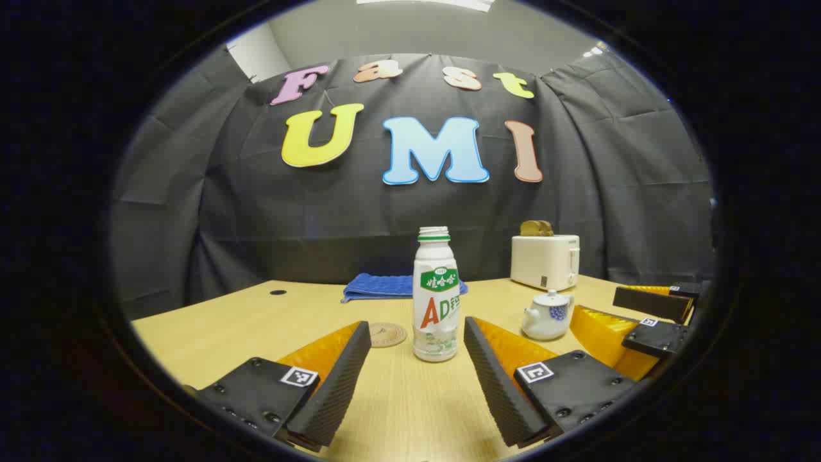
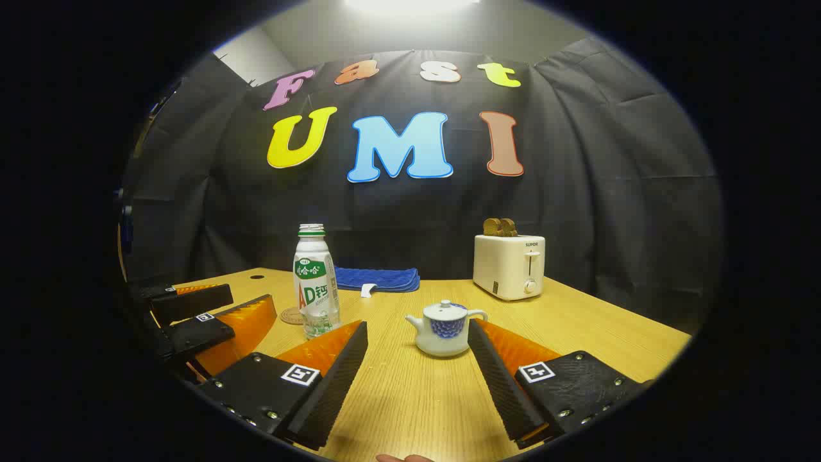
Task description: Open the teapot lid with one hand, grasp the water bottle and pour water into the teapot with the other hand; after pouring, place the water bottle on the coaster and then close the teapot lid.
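Left gripper view, bottom of frame: left tongs (image 1: 417, 359) spread wide, released, nothing between the fingers — the water bottle (image 1: 436, 295) stands just beyond them at frame centre, upright, uncapped, on the table (image 1: 211, 327). A round coaster (image 1: 387, 334) lies just left of the bottle's base, apart from it. Right of centre sits the teapot (image 1: 547, 315), lid on, with the right tongs at the right edge beside it. Farther back, a folded blue cloth (image 1: 378, 287) and a white toaster (image 1: 546, 261) with bread in its slots.

Right gripper view, bottom: right tongs (image 2: 418, 359) also released, empty — the teapot rests just past the fingertips at centre, spout pointing left. Bottle stands left of centre, left tongs at the left edge; toaster at the back right.
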### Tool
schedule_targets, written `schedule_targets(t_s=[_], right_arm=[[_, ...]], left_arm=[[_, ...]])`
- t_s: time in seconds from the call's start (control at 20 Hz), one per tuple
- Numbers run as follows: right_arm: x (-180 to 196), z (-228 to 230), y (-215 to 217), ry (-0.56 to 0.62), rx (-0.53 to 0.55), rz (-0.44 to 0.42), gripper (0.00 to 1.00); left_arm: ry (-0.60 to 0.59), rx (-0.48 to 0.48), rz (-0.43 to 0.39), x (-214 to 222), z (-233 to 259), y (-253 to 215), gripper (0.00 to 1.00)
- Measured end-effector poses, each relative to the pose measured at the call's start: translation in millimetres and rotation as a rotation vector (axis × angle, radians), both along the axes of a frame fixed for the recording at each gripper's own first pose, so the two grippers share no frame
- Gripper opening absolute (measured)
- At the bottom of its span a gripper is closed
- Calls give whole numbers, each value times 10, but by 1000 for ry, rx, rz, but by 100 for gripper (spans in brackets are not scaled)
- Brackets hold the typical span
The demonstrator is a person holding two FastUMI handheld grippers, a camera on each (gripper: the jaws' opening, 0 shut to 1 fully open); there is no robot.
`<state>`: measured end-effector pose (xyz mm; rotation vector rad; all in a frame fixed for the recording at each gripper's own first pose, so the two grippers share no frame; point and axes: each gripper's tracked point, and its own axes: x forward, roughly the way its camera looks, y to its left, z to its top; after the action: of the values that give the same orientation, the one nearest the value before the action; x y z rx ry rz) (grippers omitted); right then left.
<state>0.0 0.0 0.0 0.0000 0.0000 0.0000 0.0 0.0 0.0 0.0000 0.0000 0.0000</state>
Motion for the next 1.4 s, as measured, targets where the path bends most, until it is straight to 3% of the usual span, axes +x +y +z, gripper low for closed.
schedule_targets(t_s=[0.95,1.15,1.4], right_arm=[[13,4,10,-3,2,10,97],[231,36,22,9,-10,46,97],[728,189,-167,19,-5,16,97]], left_arm=[[-3,-1,-24,22,16,-45,100],[-12,2,-33,181,147,-42,98],[-95,4,-44,545,552,-8,97]])
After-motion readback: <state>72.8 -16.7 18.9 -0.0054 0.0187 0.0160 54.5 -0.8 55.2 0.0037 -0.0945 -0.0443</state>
